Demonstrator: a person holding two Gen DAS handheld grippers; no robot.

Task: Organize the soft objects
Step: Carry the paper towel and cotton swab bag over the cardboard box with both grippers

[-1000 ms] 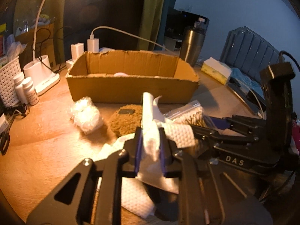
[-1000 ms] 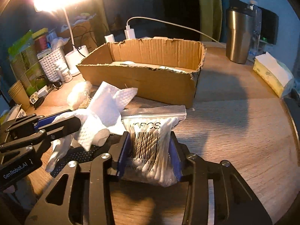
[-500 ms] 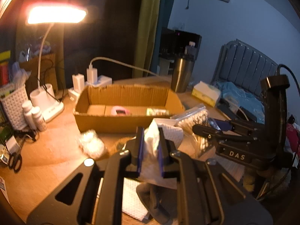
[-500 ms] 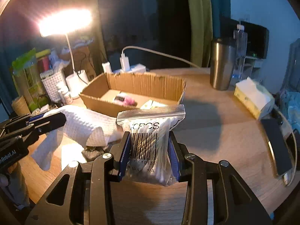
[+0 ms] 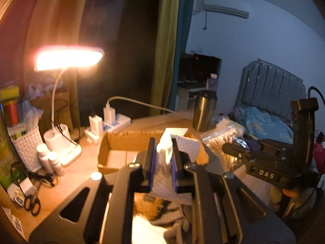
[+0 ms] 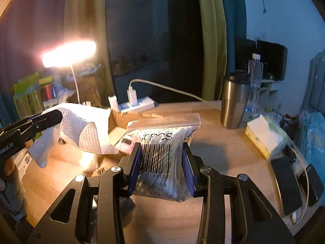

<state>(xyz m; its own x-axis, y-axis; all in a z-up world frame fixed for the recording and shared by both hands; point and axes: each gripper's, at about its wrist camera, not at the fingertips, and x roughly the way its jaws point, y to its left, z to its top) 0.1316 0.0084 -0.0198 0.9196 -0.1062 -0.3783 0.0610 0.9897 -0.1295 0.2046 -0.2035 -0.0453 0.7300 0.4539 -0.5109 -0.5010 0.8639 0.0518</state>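
My left gripper [image 5: 163, 148] is shut on a white embossed paper towel [image 5: 165, 150], lifted above the table; in the right wrist view the paper towel [image 6: 81, 126] drapes from the left gripper [image 6: 53, 117]. A clear bag of cotton swabs [image 6: 160, 154] with a barcode sits pinched in my right gripper [image 6: 161, 152], also lifted. The left wrist view shows the right gripper [image 5: 231, 148] at the right with the bag of cotton swabs [image 5: 221, 137]. An open cardboard box [image 5: 110, 158] lies just beyond both loads. A brown fuzzy object [image 5: 145, 205] rests below the left gripper.
A lit desk lamp [image 5: 69, 58] stands at the back left beside a white basket [image 5: 26, 148], small bottles [image 5: 48, 160] and scissors [image 5: 32, 203]. A power strip [image 6: 138, 104], steel tumbler [image 6: 233, 101], tissue pack [image 6: 264, 138] and phones [image 6: 288, 185] sit around the table.
Both grippers have risen off the table with the paper towel and the swab bag still held. The box now sits lower and smaller in both views.
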